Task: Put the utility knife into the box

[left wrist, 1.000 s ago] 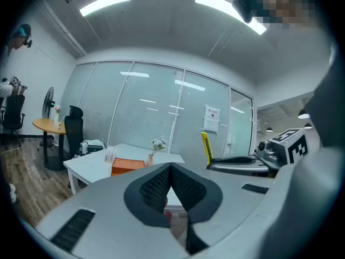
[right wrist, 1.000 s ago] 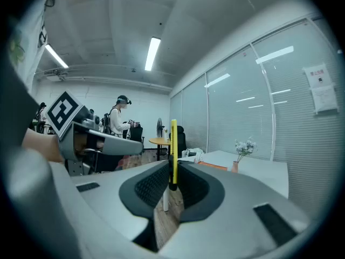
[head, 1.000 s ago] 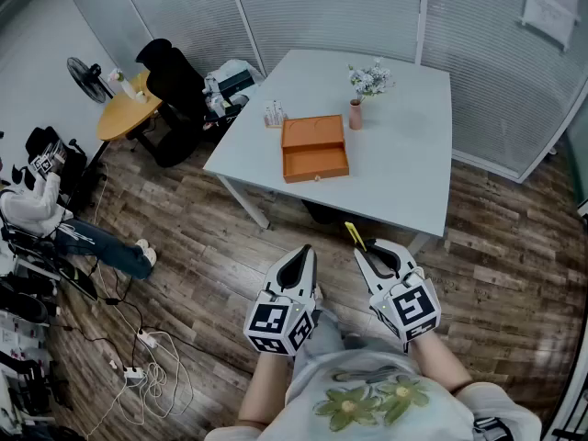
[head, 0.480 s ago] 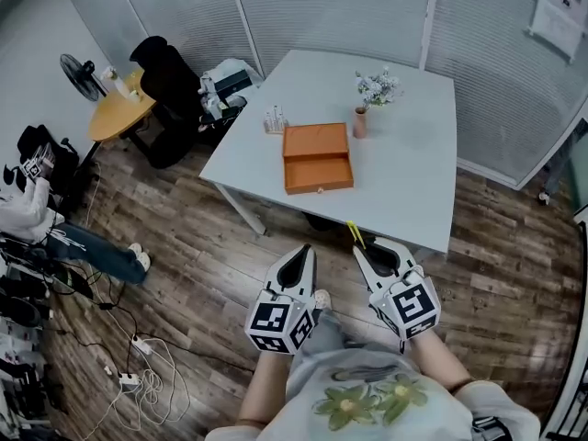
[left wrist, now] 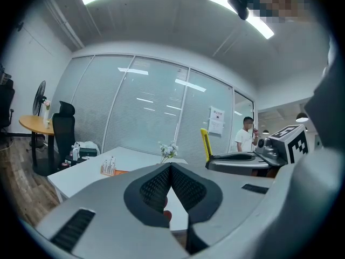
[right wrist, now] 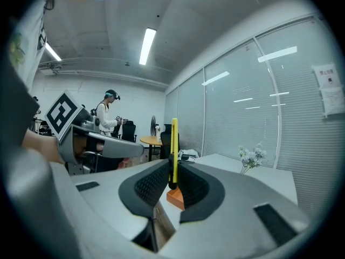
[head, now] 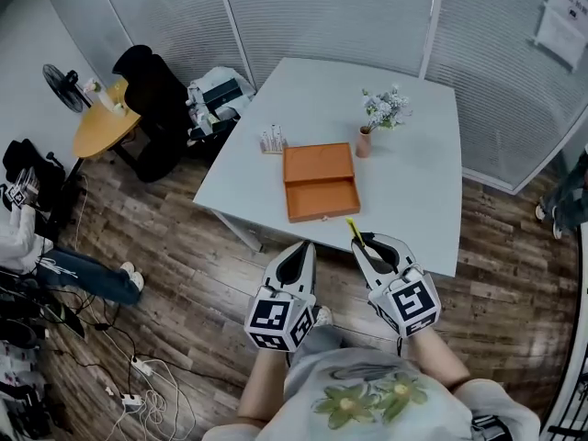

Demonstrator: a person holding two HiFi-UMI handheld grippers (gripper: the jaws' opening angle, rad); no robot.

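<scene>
The desk (head: 413, 182) has come nearer. The right gripper (head: 366, 243) pinches the utility knife (head: 353, 231) over its near edge; the left gripper (head: 304, 250) is pressed together, empty. Gripped by one end, the knife may slip short of the box (head: 320, 184).

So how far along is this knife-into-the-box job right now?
Picked up: the yellow utility knife is clamped in the right claw. In hand: it hangs by the near edge of the white table. Left: reach the open orange box and drop the knife in. The left claw is shut, empty.
</scene>
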